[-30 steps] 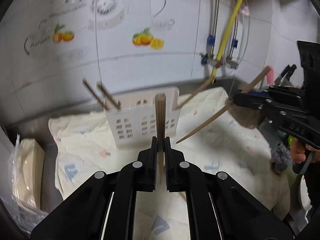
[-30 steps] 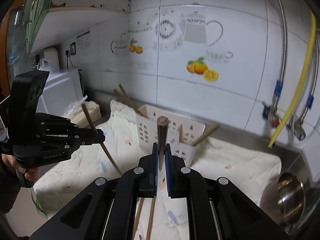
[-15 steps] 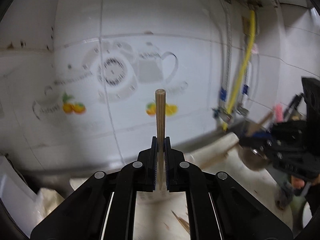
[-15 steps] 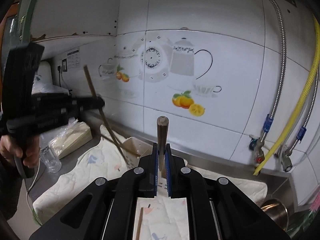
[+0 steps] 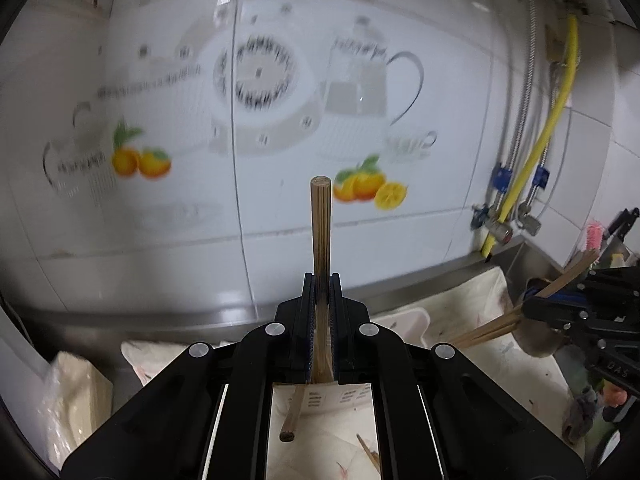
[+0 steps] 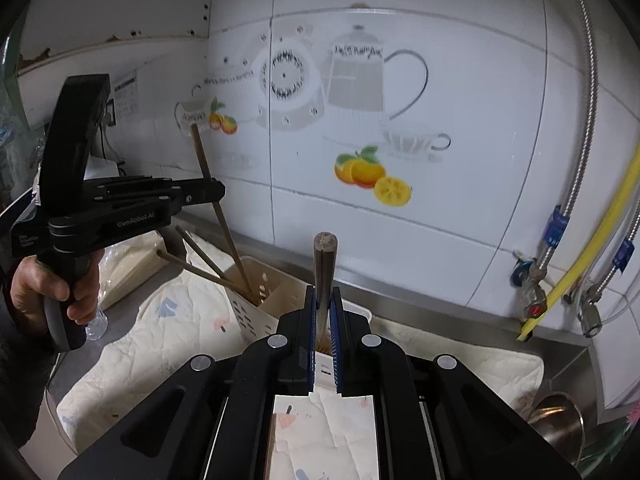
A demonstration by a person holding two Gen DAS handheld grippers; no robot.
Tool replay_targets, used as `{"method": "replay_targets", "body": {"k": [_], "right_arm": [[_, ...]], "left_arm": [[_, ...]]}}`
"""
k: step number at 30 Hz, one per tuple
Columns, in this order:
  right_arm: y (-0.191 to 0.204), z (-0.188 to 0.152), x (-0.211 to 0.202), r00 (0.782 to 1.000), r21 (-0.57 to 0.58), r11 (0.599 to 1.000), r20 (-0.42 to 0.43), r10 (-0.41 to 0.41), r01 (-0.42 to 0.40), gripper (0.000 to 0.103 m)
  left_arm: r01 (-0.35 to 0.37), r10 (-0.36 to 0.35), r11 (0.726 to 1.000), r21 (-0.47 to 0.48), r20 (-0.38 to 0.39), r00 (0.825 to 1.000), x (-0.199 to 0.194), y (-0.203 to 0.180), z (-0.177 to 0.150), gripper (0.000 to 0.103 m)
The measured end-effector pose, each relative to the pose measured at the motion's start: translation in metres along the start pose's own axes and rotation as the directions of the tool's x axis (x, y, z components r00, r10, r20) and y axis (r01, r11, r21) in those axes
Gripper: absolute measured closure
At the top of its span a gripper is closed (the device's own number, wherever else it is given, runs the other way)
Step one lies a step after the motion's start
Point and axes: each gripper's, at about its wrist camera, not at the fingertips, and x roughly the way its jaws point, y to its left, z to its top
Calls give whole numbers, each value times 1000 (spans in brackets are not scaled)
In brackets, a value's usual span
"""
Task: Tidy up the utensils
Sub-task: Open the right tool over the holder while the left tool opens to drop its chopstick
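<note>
Chopsticks in both grippers right now. My left gripper (image 5: pixel 320 312) has its jaws clamped narrow on a light chopstick (image 5: pixel 320 232), stick standing upright ahead of the camera, round end facing me against the tiled wall (image 5: pixel 280 220). From the right wrist view that same left gripper (image 6: pixel 218 192) sits high at the left, gripped by my left hand (image 6: pixel 52 288), and its chopstick (image 6: pixel 220 216) slants down with the low end inside the left compartment of the utensil holder (image 6: pixel 256 312).

Right gripper (image 6: pixel 324 332): jaws pinched tight on a darker chopstick (image 6: pixel 325 264), upright, tip toward the wall. From the left wrist view the right gripper (image 5: pixel 528 310) is at the right edge, over the far-right end of the table, and its stick (image 5: pixel 496 326) angles down-left toward the holder's rim (image 5: pixel 400 316).

Two more chopsticks (image 6: pixel 200 264) lean out of the holder's left compartment toward the left. Holder is white plastic with slots, standing on the quilted cloth (image 6: pixel 168 332) near the back edge of the table, close to the wall.

Under my left jaws I see one loose stick (image 5: pixel 294 412) angled over the cloth; can't tell if it's lying flat. Another short bit (image 5: pixel 370 450) is further right.

Metal bowl (image 6: pixel 556 428) at the right end of the table. Yellow hose (image 6: pixel 592 240) and braided lines run down the wall at the right. Bagged stack (image 5: pixel 76 396) at the left end.
</note>
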Motion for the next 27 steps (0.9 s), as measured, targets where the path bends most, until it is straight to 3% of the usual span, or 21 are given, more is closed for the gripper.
{"method": "replay_targets", "body": {"k": [14, 21, 27], "right_arm": [[-7, -12, 44, 997, 47, 999, -79, 4, 0, 96], [-11, -10, 40, 998, 56, 998, -58, -14, 17, 95], [-9, -11, 15, 999, 48, 998, -6, -39, 39, 85]], "left_arm": [[-6, 4, 1000, -17, -81, 997, 23, 7, -17, 95], [-22, 21, 1000, -14, -57, 998, 10, 7, -16, 68], [-23, 24, 1000, 2, -11, 1000, -20, -2, -15, 56]]}}
